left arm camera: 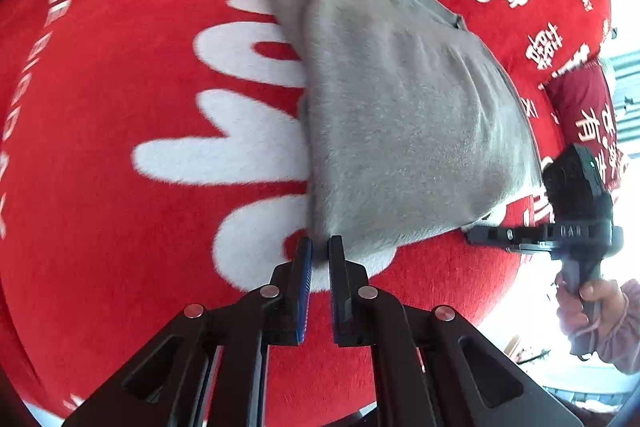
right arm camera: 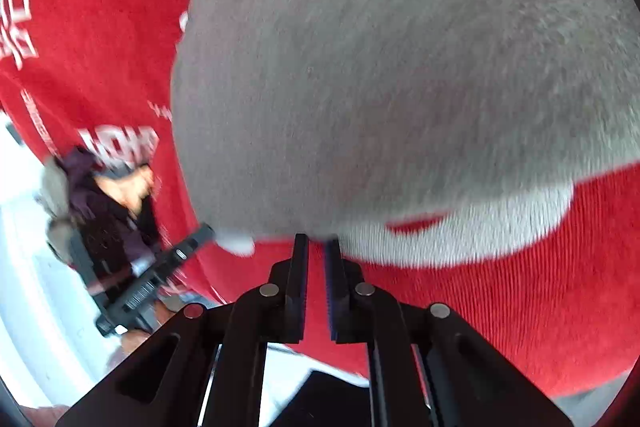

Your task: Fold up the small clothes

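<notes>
Only "THE" reads on the red blanket [left arm camera: 120, 131] beneath the grey garment [left arm camera: 400, 99].

A folded grey garment [left arm camera: 400, 107] lies on a red blanket [left arm camera: 120, 147] printed with large white letters and characters. The left gripper [left arm camera: 320, 247] points down at the garment's near corner, jaws closed to a narrow gap, with the corner's edge at the fingertips; whether fabric is pinched cannot be determined. The right gripper [left arm camera: 476, 235], seen from the side at the garment's right near corner, is held by a hand [left arm camera: 600, 301] in a pink sleeve [left arm camera: 624, 331]. A dark red cushion [left arm camera: 584, 111] lies beyond it.
</notes>
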The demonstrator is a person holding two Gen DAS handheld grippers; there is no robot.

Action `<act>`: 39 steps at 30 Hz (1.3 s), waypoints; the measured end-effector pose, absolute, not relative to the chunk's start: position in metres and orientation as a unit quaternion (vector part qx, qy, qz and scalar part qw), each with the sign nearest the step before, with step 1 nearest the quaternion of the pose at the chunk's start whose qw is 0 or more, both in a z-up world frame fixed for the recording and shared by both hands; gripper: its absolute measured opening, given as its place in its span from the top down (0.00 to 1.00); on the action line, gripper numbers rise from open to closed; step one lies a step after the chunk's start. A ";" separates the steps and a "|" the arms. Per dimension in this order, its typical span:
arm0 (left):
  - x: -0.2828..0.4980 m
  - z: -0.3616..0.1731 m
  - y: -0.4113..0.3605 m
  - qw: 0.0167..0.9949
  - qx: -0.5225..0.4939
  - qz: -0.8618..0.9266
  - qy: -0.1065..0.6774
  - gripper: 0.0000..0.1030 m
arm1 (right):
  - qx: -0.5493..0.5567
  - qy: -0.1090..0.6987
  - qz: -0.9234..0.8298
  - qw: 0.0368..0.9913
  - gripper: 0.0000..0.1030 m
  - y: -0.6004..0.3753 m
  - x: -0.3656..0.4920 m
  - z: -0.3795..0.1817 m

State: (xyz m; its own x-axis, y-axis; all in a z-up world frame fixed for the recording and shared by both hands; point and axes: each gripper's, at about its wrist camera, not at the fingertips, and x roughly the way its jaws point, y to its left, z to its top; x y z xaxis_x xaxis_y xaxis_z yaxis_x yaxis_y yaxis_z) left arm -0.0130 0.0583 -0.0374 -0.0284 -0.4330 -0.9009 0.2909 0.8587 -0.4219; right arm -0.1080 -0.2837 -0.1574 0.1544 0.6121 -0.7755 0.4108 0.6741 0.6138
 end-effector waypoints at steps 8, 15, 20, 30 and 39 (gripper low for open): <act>-0.032 -0.037 0.089 0.708 -0.021 -0.165 0.686 0.42 | 0.213 0.659 0.116 0.712 0.62 -0.224 -0.084 -0.108; -0.047 -0.032 0.097 0.718 -0.043 -0.137 0.681 0.20 | 0.159 0.627 0.081 0.758 0.49 -0.206 -0.048 -0.097; -0.046 -0.039 0.087 0.719 -0.042 -0.114 0.684 0.20 | 0.174 0.651 0.047 0.737 0.50 -0.212 -0.049 -0.128; -0.044 -0.048 0.070 0.699 -0.051 -0.110 0.705 0.20 | 0.199 0.646 0.054 0.735 0.49 -0.220 -0.070 -0.118; -0.041 -0.047 0.058 0.697 -0.065 -0.111 0.705 0.20 | 0.255 0.650 0.056 0.713 0.46 -0.233 -0.085 -0.126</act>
